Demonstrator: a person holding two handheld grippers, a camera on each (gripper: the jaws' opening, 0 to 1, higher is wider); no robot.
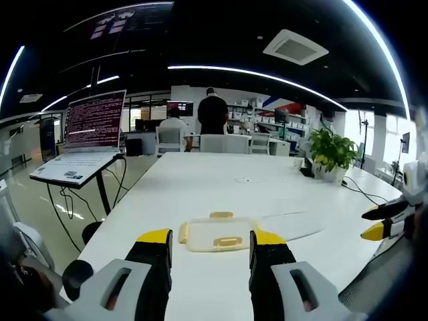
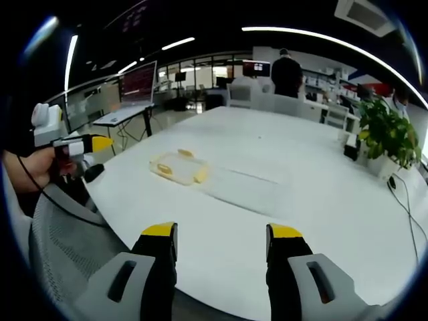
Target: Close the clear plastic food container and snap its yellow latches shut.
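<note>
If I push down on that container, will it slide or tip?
Likely slides: the container looks thin, clear and apparently empty, so light, on a smooth white table. Tipping seems unlikely, since it sits low and flat. Its lid probably flexes.

Your clear container (image 1: pixel 219 234) has pale yellow latches (image 1: pixel 227 241); the table (image 1: pixel 221 180) looks white (perhaps faintly glossy).

The container (image 1: pixel 221 234) is clear plastic (latches (image 1: pixel 227 241) opaque yellow) on a smooth, matt white table (image 1: pixel 221 180).
</note>
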